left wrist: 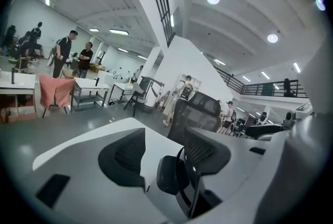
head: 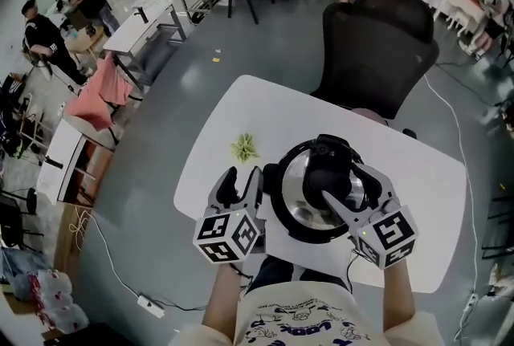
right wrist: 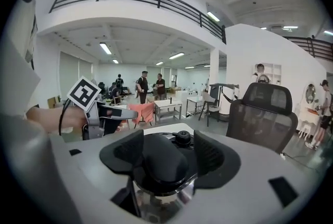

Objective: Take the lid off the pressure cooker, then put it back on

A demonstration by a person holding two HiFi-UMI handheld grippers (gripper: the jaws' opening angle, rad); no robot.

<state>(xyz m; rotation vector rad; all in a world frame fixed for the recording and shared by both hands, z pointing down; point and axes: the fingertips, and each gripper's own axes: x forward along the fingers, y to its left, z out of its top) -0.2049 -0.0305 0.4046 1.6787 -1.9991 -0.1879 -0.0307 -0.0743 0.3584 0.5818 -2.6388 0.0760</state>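
Lid removal has, by the look of it, not begun: the shiny domed steel lid point(head: 295, 192) sits seated on the round, black-rimmed pressure cooker point(head: 279, 217). The cooker stands near the front edge of the white counter point(head: 418, 176), close to the person. The right tool point(right wrist: 166, 151) hangs low over the top, its jaws spread wide and straddling the bulky black lid handle point(right wrist: 161, 166). Its pads sit on either side without squeezing (a stance for closing on the handle and then twisting, I judge). The left tool point(left wrist: 164, 156) sits at the cooker's left flank, jaws likewise apart, with the stubby black side handle point(left wrist: 169, 173) between them, nearer the right jaw. From there it could brace the pot against the turn. Neither tool grips anything. A small yellow-green leafy scrap point(head: 243, 148) lies on the counter just beyond the left tool, clear of the work. A black mesh office chair point(head: 377, 39) stands at the far side.
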